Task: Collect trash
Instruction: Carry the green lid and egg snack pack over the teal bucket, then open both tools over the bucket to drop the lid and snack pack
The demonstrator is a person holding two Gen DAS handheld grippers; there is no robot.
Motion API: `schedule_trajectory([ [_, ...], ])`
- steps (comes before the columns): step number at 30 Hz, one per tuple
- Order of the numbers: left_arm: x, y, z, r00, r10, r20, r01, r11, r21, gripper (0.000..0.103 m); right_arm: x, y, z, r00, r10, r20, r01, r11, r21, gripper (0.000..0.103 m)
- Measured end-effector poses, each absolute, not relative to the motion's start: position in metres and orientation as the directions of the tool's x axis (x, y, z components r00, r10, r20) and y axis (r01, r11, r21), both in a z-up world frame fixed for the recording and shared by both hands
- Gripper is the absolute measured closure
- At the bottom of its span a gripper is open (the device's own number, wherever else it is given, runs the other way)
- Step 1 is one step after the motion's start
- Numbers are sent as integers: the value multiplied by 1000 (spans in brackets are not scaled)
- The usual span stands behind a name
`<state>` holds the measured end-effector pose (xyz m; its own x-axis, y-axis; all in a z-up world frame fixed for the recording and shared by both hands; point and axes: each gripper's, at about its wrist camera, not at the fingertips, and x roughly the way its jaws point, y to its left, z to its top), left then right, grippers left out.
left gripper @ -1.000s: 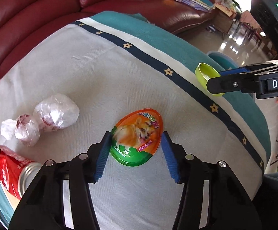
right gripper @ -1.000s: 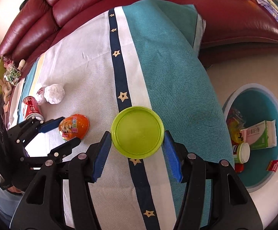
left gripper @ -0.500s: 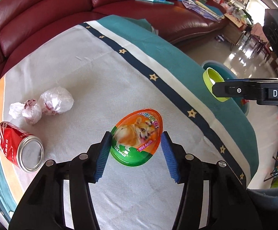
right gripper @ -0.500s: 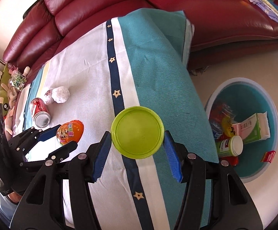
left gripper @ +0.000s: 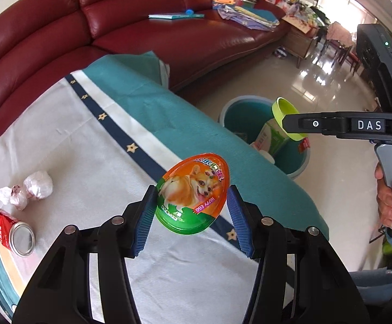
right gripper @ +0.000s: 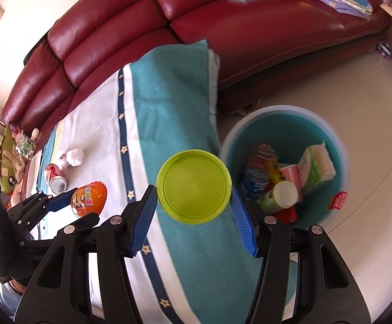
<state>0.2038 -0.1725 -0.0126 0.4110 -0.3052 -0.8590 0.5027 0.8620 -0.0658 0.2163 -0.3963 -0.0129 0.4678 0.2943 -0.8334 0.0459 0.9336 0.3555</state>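
My left gripper is shut on an orange and green egg-shaped package with a dog picture, held in the air over the table's right edge. My right gripper is shut on a round lime-green lid, carried past the cloth's edge beside the bin. In the left wrist view that lid hangs over the blue trash bin. In the right wrist view the bin holds several cartons and bottles. A red can and crumpled white wrappers lie on the tablecloth.
A dark red leather sofa curves behind the table, with books and papers on its seat. Glossy tile floor surrounds the bin. A hand grips the right tool's handle. A stuffed toy sits at the table's far left.
Both grippers rose and swung right toward the bin, carrying the egg package and the green lid off the tabletop. The bin has come much closer in both views.
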Motion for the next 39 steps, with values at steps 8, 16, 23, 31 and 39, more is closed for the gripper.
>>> schedule_trajectory([
  [8,198,-241,-8,383,-336,-861,571,818,-66,49,198,-459,-11,500,256,-827,113,928,356,50],
  [16,207,-296,-20,342,-344,-875,612,788,-70,49,195,-498,-18,509,258,-821,148,914,379,50],
  [23,223,-333,-38,304,-337,-891,622,779,-82,49,199,-520,-31,494,270,-827,175,900,399,50],
  [31,238,-353,-59,275,-339,-900,615,782,-106,48,209,-530,-42,459,263,-849,185,906,381,50],
  [39,247,-357,-67,293,-321,-901,584,806,-98,18,217,-530,-49,431,242,-869,189,918,349,50],
])
